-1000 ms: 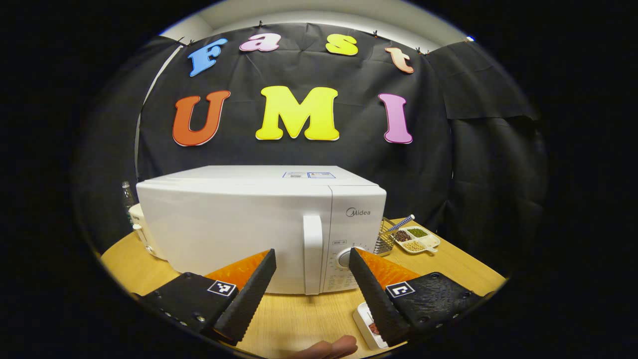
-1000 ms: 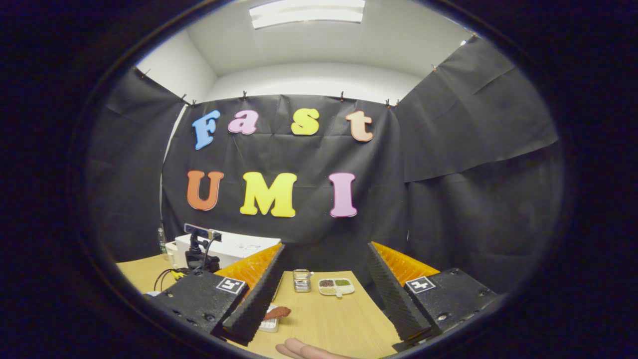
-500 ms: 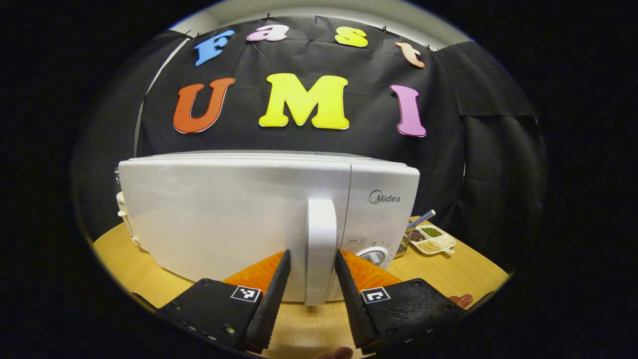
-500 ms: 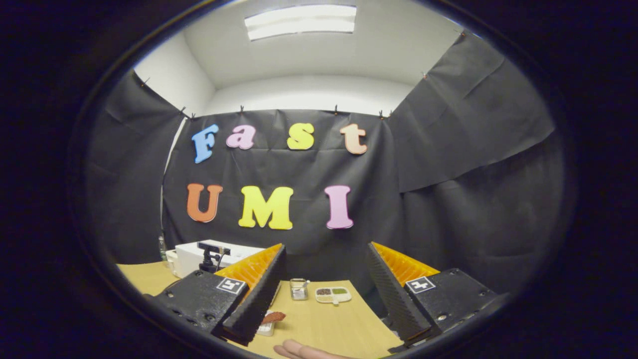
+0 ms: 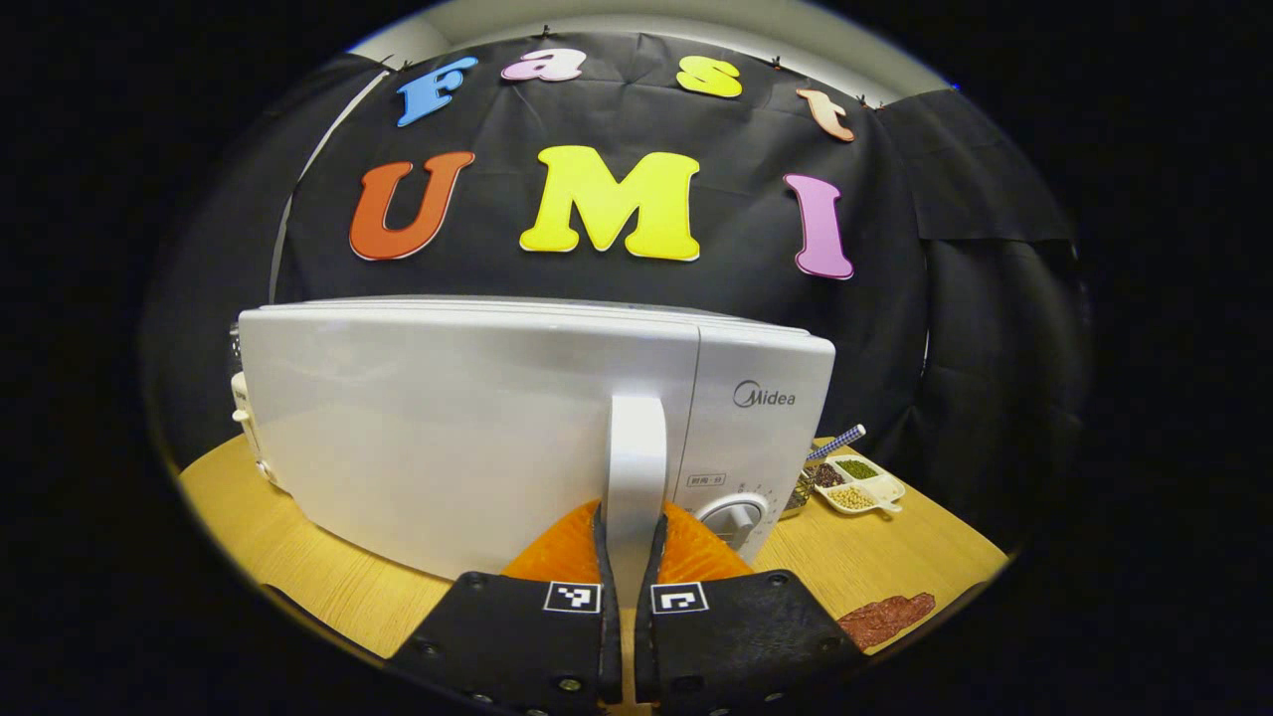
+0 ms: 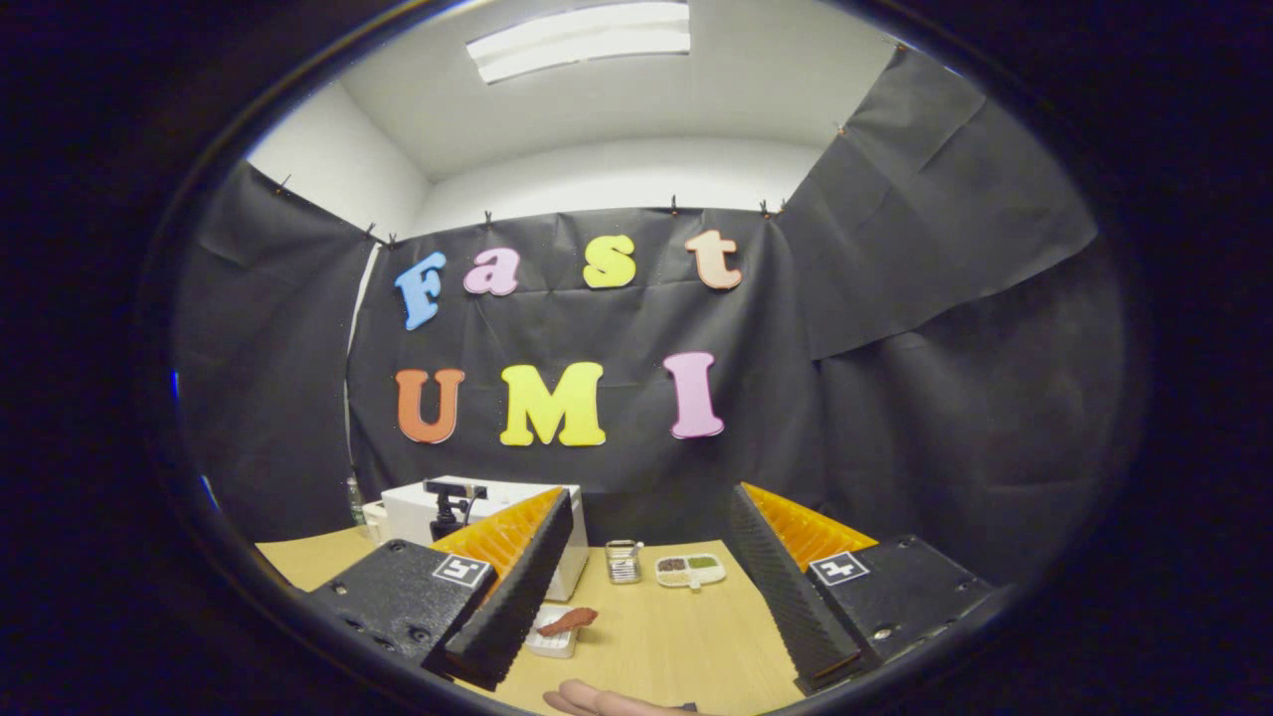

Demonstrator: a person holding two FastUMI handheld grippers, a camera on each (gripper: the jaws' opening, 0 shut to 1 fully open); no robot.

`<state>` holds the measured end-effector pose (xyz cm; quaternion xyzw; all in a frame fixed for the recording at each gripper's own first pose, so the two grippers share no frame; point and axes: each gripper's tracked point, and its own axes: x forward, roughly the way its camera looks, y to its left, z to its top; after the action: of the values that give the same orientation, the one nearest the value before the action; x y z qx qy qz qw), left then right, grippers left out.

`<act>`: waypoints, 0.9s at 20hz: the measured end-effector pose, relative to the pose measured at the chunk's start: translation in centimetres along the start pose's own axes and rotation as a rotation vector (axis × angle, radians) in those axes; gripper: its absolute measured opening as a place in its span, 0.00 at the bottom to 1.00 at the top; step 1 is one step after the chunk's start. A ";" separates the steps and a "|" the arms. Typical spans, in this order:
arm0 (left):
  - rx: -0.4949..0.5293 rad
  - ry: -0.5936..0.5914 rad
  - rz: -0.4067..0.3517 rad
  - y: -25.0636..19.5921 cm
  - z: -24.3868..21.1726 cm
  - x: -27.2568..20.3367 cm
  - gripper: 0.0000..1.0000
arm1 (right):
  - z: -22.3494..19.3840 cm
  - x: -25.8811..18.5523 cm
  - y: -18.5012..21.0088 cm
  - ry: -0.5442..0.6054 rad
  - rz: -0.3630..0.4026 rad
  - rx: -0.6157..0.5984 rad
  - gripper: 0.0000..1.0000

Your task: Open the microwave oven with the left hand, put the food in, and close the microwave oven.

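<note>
Both left claw [image 5: 628, 542] fingers clamp microwave handle [image 5: 636, 467]

1. The left gripper [image 5: 629, 532] pointed forward and level, its two fingers [image 5: 600, 542] drawn close together and pressing on either side of the white upright door handle [image 5: 636, 467] of the white boxy microwave oven [image 5: 477, 418].
2. The right gripper [image 6: 648, 557] was held level above the table with its fingers [image 6: 527, 577] spread wide apart, nothing between them.
3. A person's fingertips [image 6: 597, 700] showed at the bottom edge of the right gripper view.
</note>
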<state>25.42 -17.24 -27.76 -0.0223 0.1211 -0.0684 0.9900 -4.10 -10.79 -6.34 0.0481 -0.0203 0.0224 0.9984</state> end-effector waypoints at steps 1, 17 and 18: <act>-0.001 0.007 -0.001 0.0 -0.1 -0.2 0.05 | -0.1 0.0 -0.2 0.002 -0.004 0.001 1.00; 0.053 0.018 -0.151 4.1 -2.3 -13.9 0.08 | -2.1 -0.7 2.1 0.064 0.029 0.030 1.00; 0.051 0.022 -0.156 4.8 -2.4 -15.2 0.08 | -2.2 -0.8 2.4 0.067 0.033 0.030 1.00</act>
<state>10.80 -10.45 -26.77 -0.0056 0.1279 -0.1486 0.9806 -4.89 -8.18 -8.36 0.0620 0.0127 0.0410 0.9972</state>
